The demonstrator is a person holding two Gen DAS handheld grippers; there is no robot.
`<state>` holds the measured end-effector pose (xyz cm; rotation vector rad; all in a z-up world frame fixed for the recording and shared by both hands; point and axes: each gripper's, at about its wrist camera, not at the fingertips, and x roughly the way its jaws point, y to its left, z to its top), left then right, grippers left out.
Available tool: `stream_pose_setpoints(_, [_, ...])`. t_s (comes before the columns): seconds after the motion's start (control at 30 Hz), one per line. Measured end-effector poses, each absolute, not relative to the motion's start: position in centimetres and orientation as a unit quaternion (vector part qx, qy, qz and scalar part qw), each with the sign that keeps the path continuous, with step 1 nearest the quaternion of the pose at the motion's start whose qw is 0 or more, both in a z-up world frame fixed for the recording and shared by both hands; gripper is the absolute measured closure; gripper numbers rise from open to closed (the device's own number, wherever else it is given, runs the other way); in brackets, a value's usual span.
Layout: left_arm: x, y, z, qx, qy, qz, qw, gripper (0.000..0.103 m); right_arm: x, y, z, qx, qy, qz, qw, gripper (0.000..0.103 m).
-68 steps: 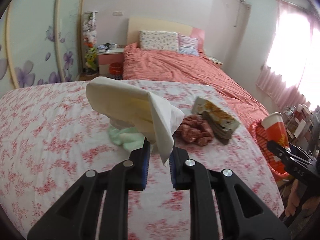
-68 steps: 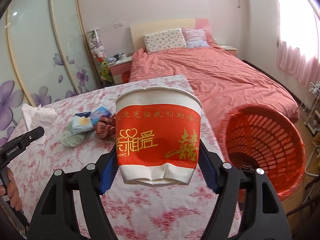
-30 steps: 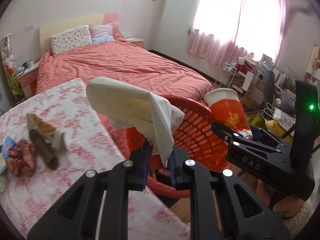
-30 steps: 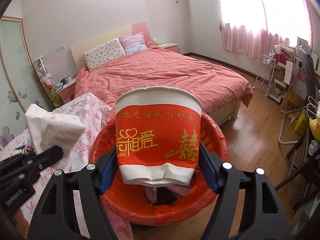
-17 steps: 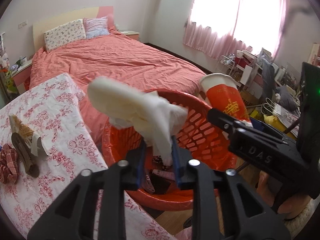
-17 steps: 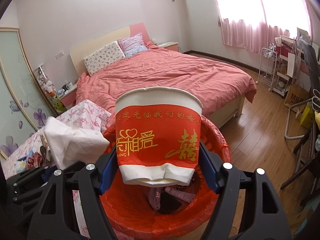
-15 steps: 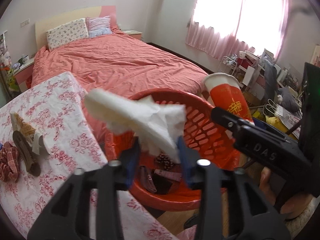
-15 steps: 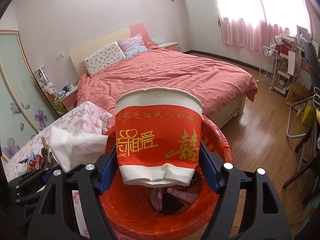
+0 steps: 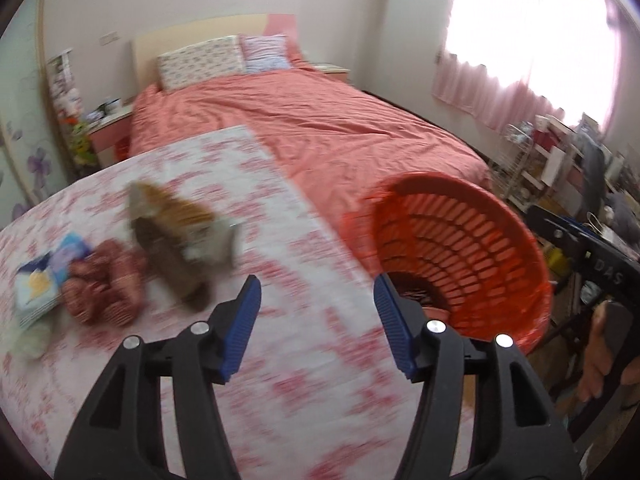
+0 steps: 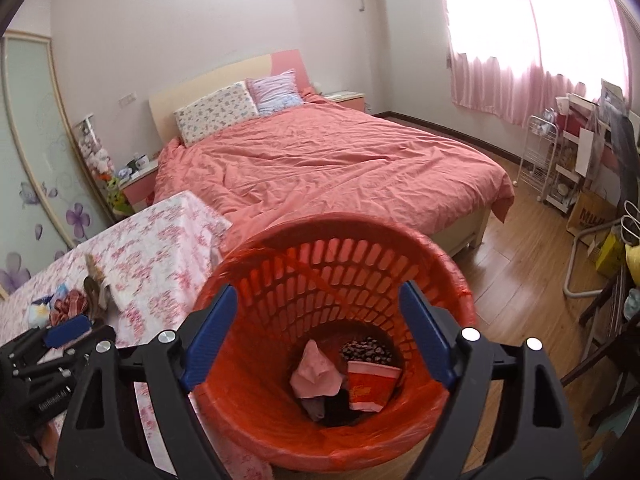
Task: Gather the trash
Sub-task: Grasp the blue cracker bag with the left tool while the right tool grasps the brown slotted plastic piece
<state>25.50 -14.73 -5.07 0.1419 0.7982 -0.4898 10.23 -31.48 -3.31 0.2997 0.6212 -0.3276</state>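
Observation:
My right gripper [image 10: 316, 330] is open and empty right above the red trash basket [image 10: 332, 264]. A red paper cup [image 10: 370, 385] lies at the basket's bottom beside a pink crumpled piece [image 10: 316, 374] and a dark patterned wrapper [image 10: 366, 350]. My left gripper [image 9: 318, 320] is open and empty over the floral-cloth table [image 9: 260, 360], with the basket [image 9: 460, 240] to its right. A tan wrapper [image 9: 180, 228], a red checked wad [image 9: 104, 284] and a blue-white packet [image 9: 40, 280] lie on the table at the left. The left gripper also shows in the right wrist view [image 10: 68, 330].
A bed with a coral cover [image 10: 340, 164] stands behind the table and basket. A wire rack and clutter [image 10: 560, 160] fill the right side by the window. Wooden floor [image 10: 520, 260] lies right of the basket. A nightstand [image 9: 108, 132] stands at the bed's left.
Both grippers have opened. The white tissue left my left gripper and the red cup left my right gripper; the cup now lies in the basket. My left gripper has swung back over the table.

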Motion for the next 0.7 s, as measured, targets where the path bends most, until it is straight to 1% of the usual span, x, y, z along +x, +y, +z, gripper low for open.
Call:
stream_pose_setpoints(0.2, [26.2, -7.2, -4.7, 0.049, 0.381, -0.161, 0.909, 0.037, 10.9, -28.0, -3.6, 0.119, 0.316, -0.136, 0.931, 0.022])
stream_pose_setpoints(0.4, [27.5, 2.2, -4.1, 0.009, 0.38, -0.058, 0.923, 0.036, 12.0, -23.5, -4.1, 0.095, 0.331, -0.1, 0.934, 0.024])
stream_pose_setpoints(0.53, [29.3, 5.7, -3.6, -0.018, 0.379, -0.02, 0.925, 0.036, 13.0, -21.5, -4.4, 0.09, 0.34, -0.081, 0.932, 0.026])
stream_pose_setpoints(0.63, [31.1, 6.8, -3.8, -0.036, 0.389, -0.018, 0.92, 0.036, 13.4, -19.9, -4.7, 0.085, 0.346, -0.071, 0.932, 0.027])
stream_pose_setpoints(0.7, [32.3, 6.7, -4.3, -0.039, 0.401, -0.013, 0.915, 0.039, 13.7, -19.3, -4.8, 0.082, 0.349, -0.066, 0.931, 0.028])
